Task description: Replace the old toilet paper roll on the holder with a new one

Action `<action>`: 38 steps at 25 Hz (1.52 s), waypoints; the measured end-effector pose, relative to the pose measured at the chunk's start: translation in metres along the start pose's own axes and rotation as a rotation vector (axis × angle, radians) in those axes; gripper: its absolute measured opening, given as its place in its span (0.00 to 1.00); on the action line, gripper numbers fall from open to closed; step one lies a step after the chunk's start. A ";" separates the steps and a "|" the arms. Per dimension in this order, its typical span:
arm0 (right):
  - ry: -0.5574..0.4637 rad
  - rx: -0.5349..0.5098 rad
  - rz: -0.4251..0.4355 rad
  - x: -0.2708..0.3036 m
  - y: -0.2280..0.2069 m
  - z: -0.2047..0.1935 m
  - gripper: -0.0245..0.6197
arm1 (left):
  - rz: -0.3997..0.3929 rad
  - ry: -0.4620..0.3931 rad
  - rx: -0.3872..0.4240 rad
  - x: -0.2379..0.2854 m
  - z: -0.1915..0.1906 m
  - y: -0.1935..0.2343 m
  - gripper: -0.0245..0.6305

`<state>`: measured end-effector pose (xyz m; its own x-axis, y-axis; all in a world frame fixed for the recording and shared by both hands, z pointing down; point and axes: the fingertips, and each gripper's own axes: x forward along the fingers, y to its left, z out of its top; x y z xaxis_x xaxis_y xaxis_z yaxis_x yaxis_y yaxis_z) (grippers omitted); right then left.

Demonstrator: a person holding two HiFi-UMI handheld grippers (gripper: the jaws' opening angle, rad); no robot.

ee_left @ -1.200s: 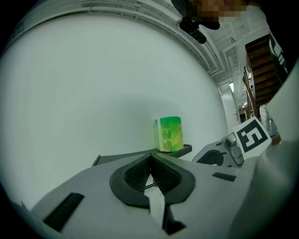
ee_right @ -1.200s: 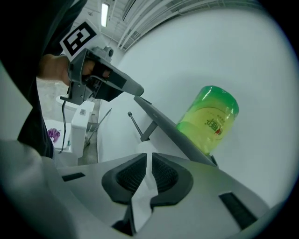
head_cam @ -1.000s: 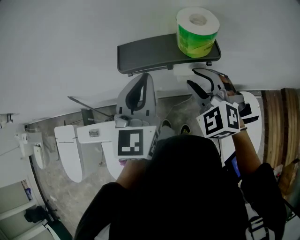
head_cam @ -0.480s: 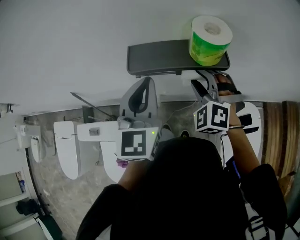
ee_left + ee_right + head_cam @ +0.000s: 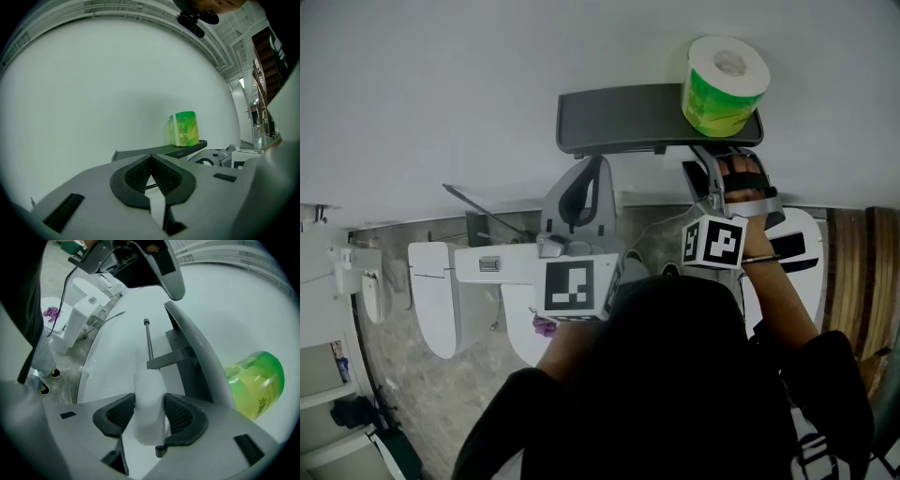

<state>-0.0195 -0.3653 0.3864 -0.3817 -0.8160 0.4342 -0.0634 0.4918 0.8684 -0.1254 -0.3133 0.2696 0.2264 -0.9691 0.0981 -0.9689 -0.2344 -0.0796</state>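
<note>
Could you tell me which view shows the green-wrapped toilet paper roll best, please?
The head view: the green-wrapped toilet paper roll stands whole on the shelf. The left gripper view shows it small; the right gripper view, stretched at the edge.

Bathroom: white toilet [image 5: 441, 300] on grey stone floor [image 5: 422, 394], wall-mounted paper holder [image 5: 619, 117], wrapped toilet roll [image 5: 724, 89].

Green-wrapped roll [image 5: 183, 129] on dark shelf [image 5: 159, 151]
</note>
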 end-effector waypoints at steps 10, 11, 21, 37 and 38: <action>0.040 -0.061 -0.083 0.003 -0.006 -0.007 0.35 | 0.002 -0.003 0.021 0.002 0.004 0.002 0.07; 0.045 -0.070 -0.093 0.002 -0.007 -0.010 0.35 | 0.001 -0.006 0.024 0.002 0.004 0.002 0.07; 0.094 -0.107 -0.131 -0.009 -0.012 -0.035 0.35 | -0.001 0.002 0.018 0.001 0.005 -0.003 0.07; 0.319 -0.107 -0.171 -0.058 -0.029 -0.152 0.35 | -0.094 -0.009 0.023 0.012 0.007 -0.041 0.07; 0.324 -0.107 -0.174 -0.062 -0.030 -0.155 0.35 | -0.101 -0.009 0.024 0.013 0.007 -0.045 0.07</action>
<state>0.1487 -0.3761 0.3707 -0.0609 -0.9467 0.3164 0.0012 0.3169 0.9484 -0.0783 -0.3161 0.2677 0.3242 -0.9409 0.0983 -0.9383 -0.3331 -0.0935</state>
